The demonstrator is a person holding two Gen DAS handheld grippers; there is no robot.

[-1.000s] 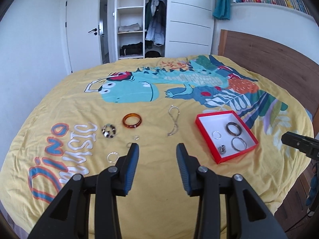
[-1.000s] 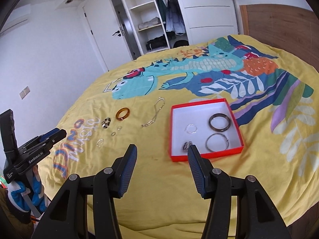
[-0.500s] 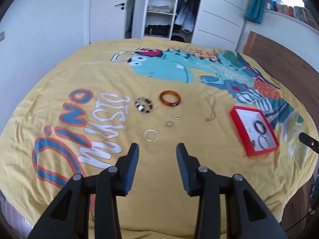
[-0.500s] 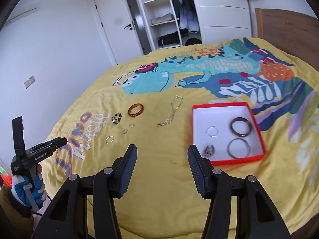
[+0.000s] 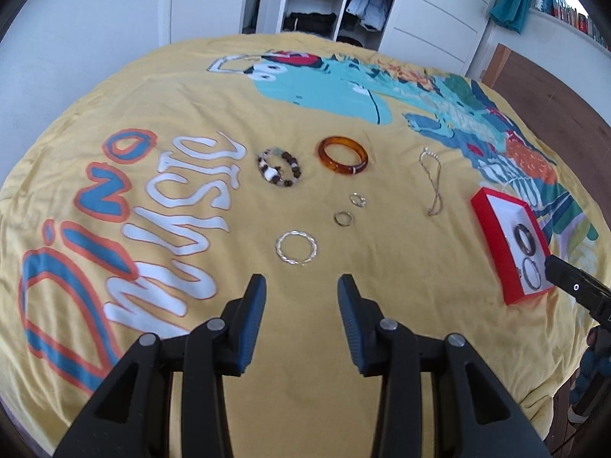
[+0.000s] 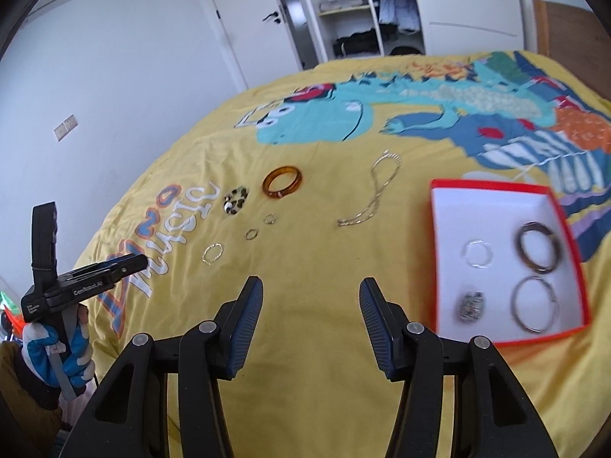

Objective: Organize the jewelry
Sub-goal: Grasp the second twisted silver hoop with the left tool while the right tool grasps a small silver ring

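Both tongs hang over the yellow bed (image 5: 382, 267) with jaws apart and nothing between them. Just beyond the left tongs (image 5: 301, 290) lies a twisted silver bracelet (image 5: 296, 247), then two small rings, a beaded bracelet (image 5: 278, 168) and an amber bangle (image 5: 343, 154). Right of the right tongs (image 6: 311, 294) sits the red box (image 6: 496, 187), holding four pieces.

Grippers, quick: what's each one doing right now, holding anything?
Left gripper: open, holding nothing, above the yellow bedspread.
Right gripper: open, holding nothing, left of the red box.
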